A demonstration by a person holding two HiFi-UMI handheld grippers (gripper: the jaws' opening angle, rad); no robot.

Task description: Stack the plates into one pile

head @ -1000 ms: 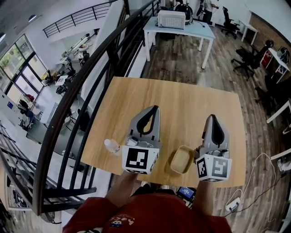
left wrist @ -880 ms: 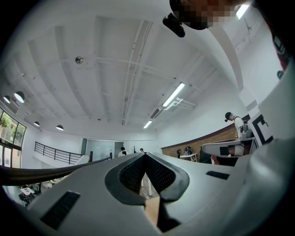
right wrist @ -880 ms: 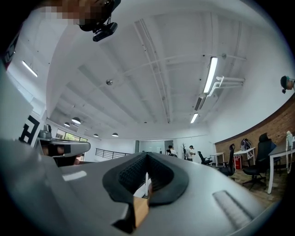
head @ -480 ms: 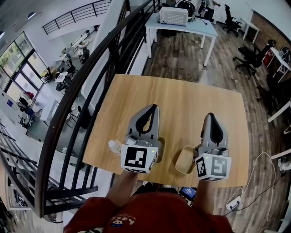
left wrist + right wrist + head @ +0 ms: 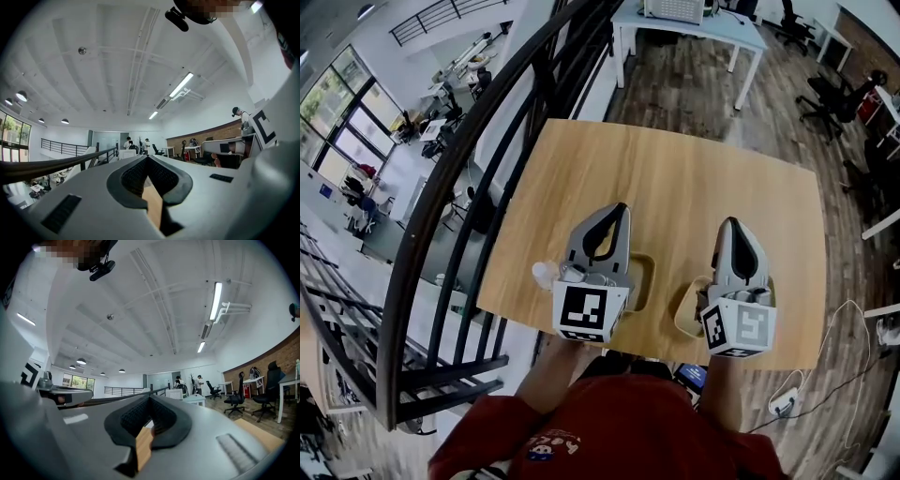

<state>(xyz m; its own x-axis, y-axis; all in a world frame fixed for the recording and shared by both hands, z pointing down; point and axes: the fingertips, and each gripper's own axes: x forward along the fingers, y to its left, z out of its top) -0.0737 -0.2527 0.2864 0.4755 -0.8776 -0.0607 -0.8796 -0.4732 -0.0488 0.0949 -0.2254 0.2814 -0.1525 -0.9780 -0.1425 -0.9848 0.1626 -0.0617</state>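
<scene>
Two shallow tan plates lie near the front edge of the wooden table (image 5: 694, 187). One plate (image 5: 643, 279) shows only its rim, beside the right flank of my left gripper (image 5: 622, 210). The other plate (image 5: 685, 307) peeks out at the left side of my right gripper (image 5: 729, 225). Both grippers hover over the plates and point away from me, roughly level. Both are shut with nothing between the tips. In the left gripper view the tips (image 5: 148, 157) meet, and in the right gripper view the tips (image 5: 150, 398) meet too; both views show only ceiling and office beyond.
A small white bottle-like object (image 5: 546, 274) sits at the table's left front corner, by the left gripper. A black curved railing (image 5: 478, 178) runs along the table's left side. A white table (image 5: 689, 23) and office chairs (image 5: 830, 89) stand beyond.
Both grippers have sunk and drawn back towards the table's front edge. They now cover more of the right plate, and the left plate's rim has come into sight.
</scene>
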